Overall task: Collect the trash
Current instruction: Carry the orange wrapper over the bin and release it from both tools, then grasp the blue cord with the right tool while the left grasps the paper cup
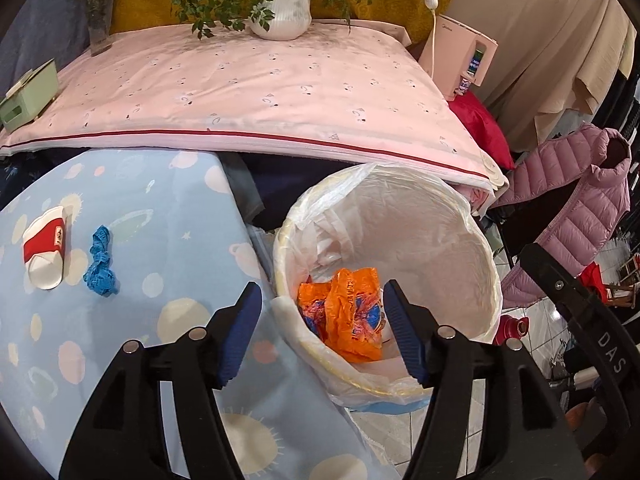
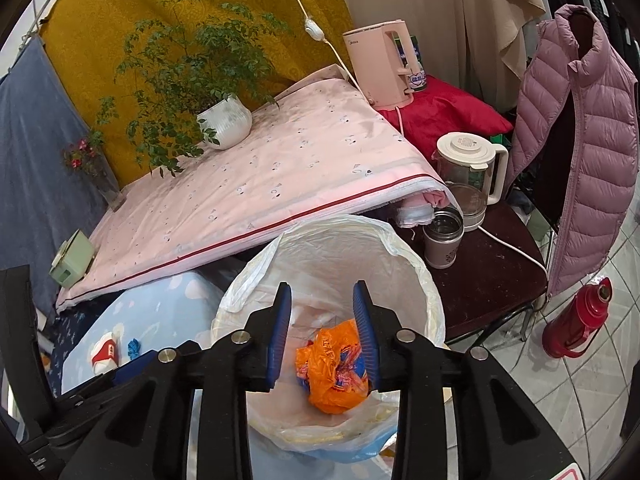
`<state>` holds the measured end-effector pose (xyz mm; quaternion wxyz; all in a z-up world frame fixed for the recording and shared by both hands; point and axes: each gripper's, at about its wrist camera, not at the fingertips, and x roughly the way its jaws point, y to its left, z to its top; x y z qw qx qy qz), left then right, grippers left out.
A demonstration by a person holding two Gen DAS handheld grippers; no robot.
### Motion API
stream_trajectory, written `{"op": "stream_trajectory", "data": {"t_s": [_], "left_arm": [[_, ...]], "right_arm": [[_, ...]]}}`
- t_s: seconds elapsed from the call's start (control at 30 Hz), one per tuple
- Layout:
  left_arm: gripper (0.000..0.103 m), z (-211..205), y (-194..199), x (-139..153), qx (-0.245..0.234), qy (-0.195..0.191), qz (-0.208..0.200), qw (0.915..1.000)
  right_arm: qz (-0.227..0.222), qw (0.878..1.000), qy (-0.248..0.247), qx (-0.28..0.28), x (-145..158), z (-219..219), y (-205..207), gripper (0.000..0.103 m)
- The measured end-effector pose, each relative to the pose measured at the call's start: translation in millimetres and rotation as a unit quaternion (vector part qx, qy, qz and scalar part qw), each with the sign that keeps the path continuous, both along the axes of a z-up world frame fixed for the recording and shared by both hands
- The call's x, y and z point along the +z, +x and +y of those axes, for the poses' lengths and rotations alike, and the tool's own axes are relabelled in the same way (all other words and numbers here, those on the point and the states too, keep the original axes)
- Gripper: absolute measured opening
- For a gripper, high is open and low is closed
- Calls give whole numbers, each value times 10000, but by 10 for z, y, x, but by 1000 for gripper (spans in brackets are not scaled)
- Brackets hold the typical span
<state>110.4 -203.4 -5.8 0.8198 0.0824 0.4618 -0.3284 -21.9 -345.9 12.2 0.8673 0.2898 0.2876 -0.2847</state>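
A white bin lined with a clear bag (image 1: 440,248) (image 2: 400,256) stands beside the blue patterned bed. A crumpled orange plastic bag (image 1: 348,312) (image 2: 336,372) lies at its bottom. A crumpled blue wrapper (image 1: 100,264) (image 2: 134,347) lies on the blue sheet next to a red and white slipper (image 1: 44,248) (image 2: 105,354). My left gripper (image 1: 322,312) is open and empty at the bin's near rim. My right gripper (image 2: 322,320) is open and empty above the bin's mouth.
A pink quilted table (image 1: 248,92) carries a potted plant (image 1: 282,14), a vase (image 1: 98,20) and a green box (image 1: 28,98). A kettle (image 2: 468,176), a steel cup (image 2: 442,236), a pink vest (image 2: 592,140) and a red flask (image 2: 576,320) are to the right.
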Motion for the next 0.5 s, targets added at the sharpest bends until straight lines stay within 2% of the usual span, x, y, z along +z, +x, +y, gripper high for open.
{"op": "stream_trajectory", "data": {"t_s": [0.5], "left_arm": [[61, 544, 147, 71, 584, 5, -71, 9983]], "right_arm": [[124, 9979, -297, 566, 159, 509, 257, 52]]}}
